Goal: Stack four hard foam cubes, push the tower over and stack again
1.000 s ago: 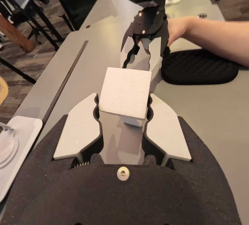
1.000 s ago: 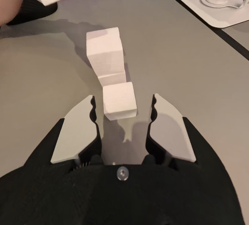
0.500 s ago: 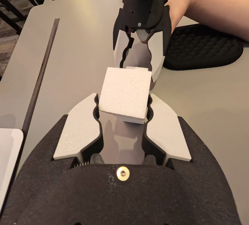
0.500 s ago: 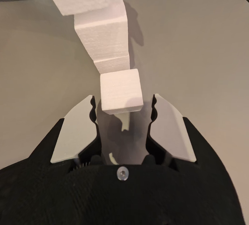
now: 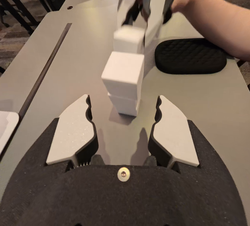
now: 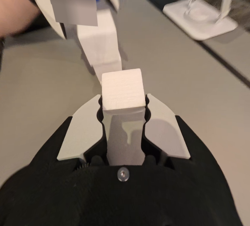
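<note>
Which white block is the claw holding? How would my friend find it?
On the grey table stands a small tower of white blocks. Just in front of it, the right gripper pinches one foam cube. It alone sits between fingers, apart from the tower.

An office: grey desks [image 5: 83,59], a black wrist rest [image 5: 189,57], carpet [image 5: 12,32].

left gripper [image 5: 123,98]: black body | grey wavy-edged fingers [image 5: 73,130] | silver screw [image 5: 123,174]

Both wrist cameras look down along their fingers, close over the table [image 5: 75,62], facing each other across the shared stack [image 5: 123,82] at 12 o'clock.
</note>
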The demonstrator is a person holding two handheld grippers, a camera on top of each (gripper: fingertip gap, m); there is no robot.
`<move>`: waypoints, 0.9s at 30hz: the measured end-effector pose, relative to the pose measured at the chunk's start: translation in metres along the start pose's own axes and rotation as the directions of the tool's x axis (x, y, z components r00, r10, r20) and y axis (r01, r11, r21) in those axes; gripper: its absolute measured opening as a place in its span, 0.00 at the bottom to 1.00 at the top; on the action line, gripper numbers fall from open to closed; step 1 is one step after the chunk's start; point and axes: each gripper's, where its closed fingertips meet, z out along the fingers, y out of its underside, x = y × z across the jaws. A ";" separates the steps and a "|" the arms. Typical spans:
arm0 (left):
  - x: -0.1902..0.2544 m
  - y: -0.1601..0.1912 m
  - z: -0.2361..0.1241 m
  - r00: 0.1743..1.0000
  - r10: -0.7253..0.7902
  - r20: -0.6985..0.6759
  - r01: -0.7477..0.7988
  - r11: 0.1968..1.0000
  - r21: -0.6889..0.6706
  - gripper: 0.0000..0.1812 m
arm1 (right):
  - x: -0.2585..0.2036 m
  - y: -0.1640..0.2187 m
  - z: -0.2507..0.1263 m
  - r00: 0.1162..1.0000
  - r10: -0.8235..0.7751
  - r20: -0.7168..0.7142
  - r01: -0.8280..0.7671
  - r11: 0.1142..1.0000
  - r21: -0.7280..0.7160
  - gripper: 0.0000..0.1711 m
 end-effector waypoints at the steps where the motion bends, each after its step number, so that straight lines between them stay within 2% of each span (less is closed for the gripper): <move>1: 0.001 0.010 -0.006 1.000 -0.009 0.013 0.009 1.000 0.001 0.50 | 0.000 -0.020 -0.011 1.000 0.013 -0.010 -0.012 0.998 0.057 0.35; 3: 0.003 0.036 -0.013 0.999 -0.031 0.031 0.031 0.999 -0.019 0.49 | -0.005 -0.061 -0.031 1.000 0.028 -0.014 -0.026 0.987 0.156 0.35; 5: 0.006 0.060 -0.014 0.997 -0.069 0.024 0.070 0.997 -0.028 0.49 | -0.017 -0.096 -0.040 1.000 0.016 0.019 -0.019 0.980 0.197 0.35; 8: 0.008 0.075 -0.009 0.989 -0.151 0.001 0.150 0.988 0.023 0.44 | -0.030 -0.120 -0.027 0.998 -0.029 0.055 0.024 0.996 0.091 0.35; 12: 0.009 0.066 -0.003 0.980 -0.194 -0.040 0.196 0.978 0.066 0.44 | -0.044 -0.115 0.008 0.988 -0.097 0.118 0.108 0.990 -0.090 0.35; 16: 0.014 0.076 0.000 0.985 -0.169 -0.038 0.170 0.985 0.007 0.46 | -0.043 -0.099 0.033 0.987 -0.110 0.121 0.132 0.972 -0.196 0.35; 24: 0.019 0.077 0.003 0.986 -0.162 -0.050 0.162 0.987 -0.009 0.46 | -0.045 -0.095 0.047 0.985 -0.078 0.157 0.108 0.975 -0.193 0.35; 27: 0.019 0.079 0.003 0.984 -0.173 -0.051 0.173 0.985 -0.013 0.46 | -0.039 -0.098 0.043 0.988 -0.121 0.093 0.134 0.980 -0.149 0.50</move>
